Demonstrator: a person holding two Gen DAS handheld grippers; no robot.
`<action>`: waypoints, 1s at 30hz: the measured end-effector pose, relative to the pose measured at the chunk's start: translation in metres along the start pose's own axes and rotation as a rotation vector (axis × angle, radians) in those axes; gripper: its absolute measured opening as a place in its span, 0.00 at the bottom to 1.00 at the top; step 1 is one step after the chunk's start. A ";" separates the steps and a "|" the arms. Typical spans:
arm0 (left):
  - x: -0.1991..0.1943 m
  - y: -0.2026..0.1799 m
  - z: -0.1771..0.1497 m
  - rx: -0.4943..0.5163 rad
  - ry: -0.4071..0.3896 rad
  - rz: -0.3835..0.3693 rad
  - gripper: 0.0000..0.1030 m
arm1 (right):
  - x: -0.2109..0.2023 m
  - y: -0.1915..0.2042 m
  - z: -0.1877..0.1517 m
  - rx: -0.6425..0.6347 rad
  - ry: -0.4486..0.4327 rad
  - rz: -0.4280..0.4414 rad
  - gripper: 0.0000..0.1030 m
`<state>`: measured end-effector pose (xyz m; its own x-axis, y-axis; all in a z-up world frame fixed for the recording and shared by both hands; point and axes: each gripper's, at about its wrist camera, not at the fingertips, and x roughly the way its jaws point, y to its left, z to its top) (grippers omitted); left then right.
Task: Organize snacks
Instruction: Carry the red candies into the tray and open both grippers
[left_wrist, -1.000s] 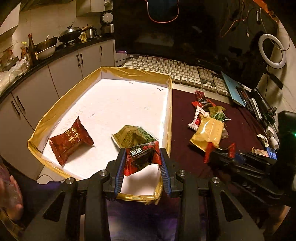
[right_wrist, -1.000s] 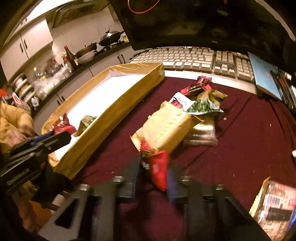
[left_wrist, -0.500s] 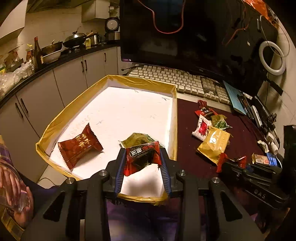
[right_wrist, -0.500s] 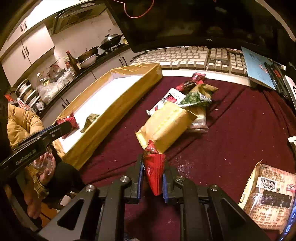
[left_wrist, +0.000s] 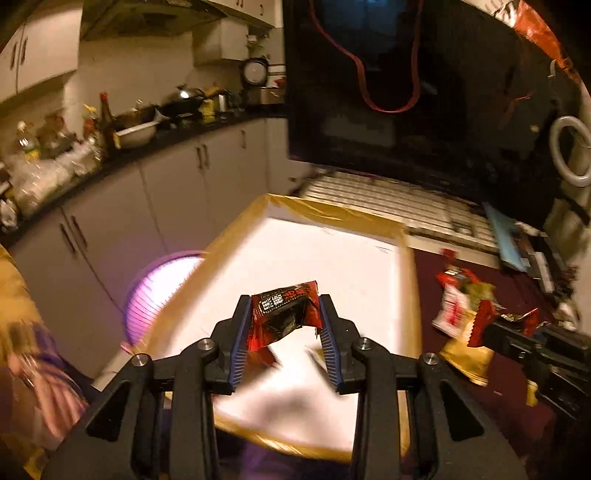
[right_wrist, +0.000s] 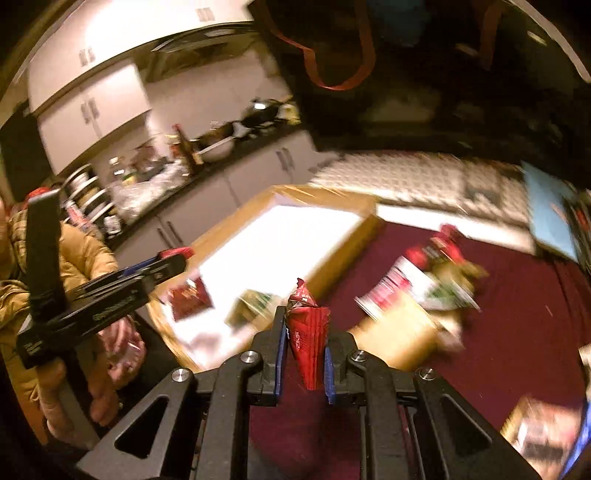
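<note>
left fingers (left_wrist: 238, 334) pinching red-black packet (left_wrist: 284, 317); right fingers (right_wrist: 280, 345) pinching red packet (right_wrist: 308, 336) upright between.

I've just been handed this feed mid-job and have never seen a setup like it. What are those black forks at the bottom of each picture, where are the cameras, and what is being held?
There is no robot arm here: a person holds a two-finger gripper in each hand, and a fisheye camera on each one looks forward along its fingers. The black forks are those fingers.

In the left wrist view, the left gripper is shut on a red and black snack packet, above a shallow box with gold edges and a white floor.

In the right wrist view, the right gripper is shut on a red snack packet. The box already holds two packets, blurred here. To its right, a pile of snacks lies on a dark red cloth. A keyboard lies behind.
</note>
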<state>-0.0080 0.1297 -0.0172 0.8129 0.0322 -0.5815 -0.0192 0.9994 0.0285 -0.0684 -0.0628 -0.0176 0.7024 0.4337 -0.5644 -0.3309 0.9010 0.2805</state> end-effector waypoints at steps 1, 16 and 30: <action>0.007 0.003 0.003 -0.001 0.006 0.015 0.32 | 0.008 0.007 0.007 -0.019 -0.001 0.010 0.15; 0.099 0.020 0.012 0.019 0.191 0.093 0.32 | 0.149 0.044 0.045 -0.072 0.213 0.070 0.16; 0.104 0.033 0.007 -0.037 0.217 0.021 0.71 | 0.146 0.045 0.038 -0.088 0.187 0.025 0.58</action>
<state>0.0795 0.1664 -0.0711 0.6678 0.0504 -0.7426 -0.0593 0.9981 0.0144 0.0432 0.0405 -0.0579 0.5665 0.4433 -0.6947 -0.4068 0.8836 0.2320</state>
